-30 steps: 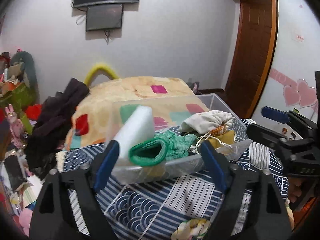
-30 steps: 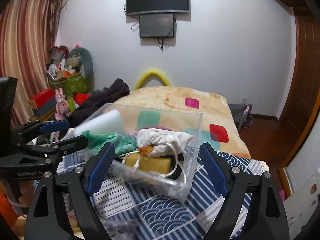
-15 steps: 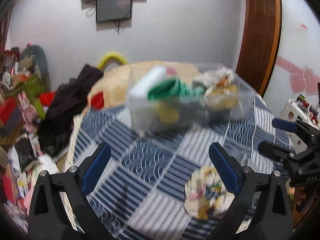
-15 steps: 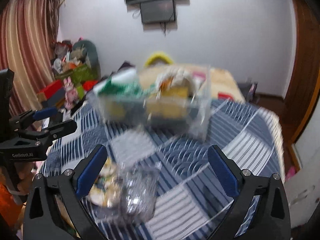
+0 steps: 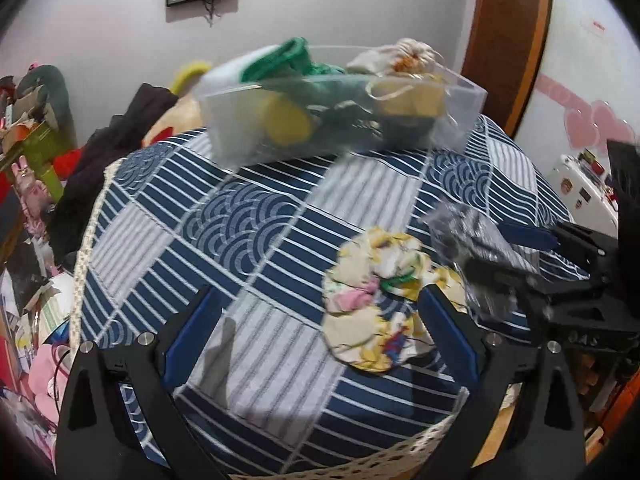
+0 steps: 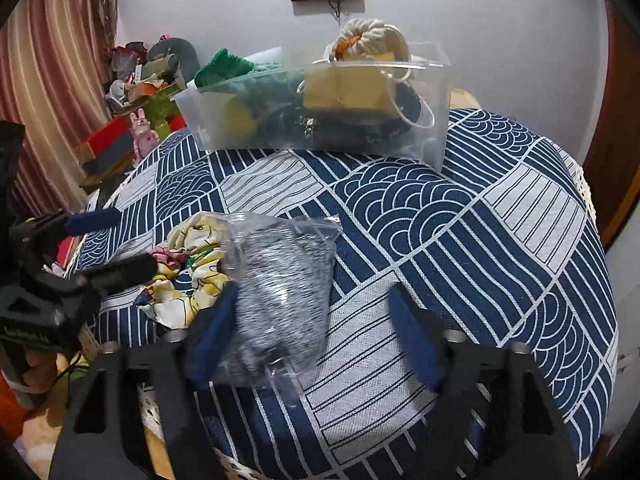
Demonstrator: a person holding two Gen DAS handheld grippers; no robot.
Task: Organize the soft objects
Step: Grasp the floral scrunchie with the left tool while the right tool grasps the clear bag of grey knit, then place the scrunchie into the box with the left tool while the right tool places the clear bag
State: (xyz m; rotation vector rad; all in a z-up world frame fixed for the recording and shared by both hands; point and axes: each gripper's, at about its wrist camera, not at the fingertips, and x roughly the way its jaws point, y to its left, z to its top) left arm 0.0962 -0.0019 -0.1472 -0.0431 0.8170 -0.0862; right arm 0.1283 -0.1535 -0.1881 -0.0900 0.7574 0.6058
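While both tongs [image 5: 320, 320] [image 6: 312, 324] gape empty: bagged grey cloth [image 6: 280, 292], floral scrunchie [image 5: 376, 300] before clear bin [image 6: 320, 120].

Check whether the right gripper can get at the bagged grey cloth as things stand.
Probably yes: the right gripper is open and empty, the bagged grey cloth lies by its left finger, and nothing covers it; the floral fabric sits beside it.

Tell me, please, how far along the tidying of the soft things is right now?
Mostly done: the clear plastic bin already holds a green knitted piece, a cream drawstring pouch and yellow sponges. Nothing is in hand; the left gripper and right gripper are both open. Left on the tablecloth: a floral fabric scrunchie and a bagged grey knit item.
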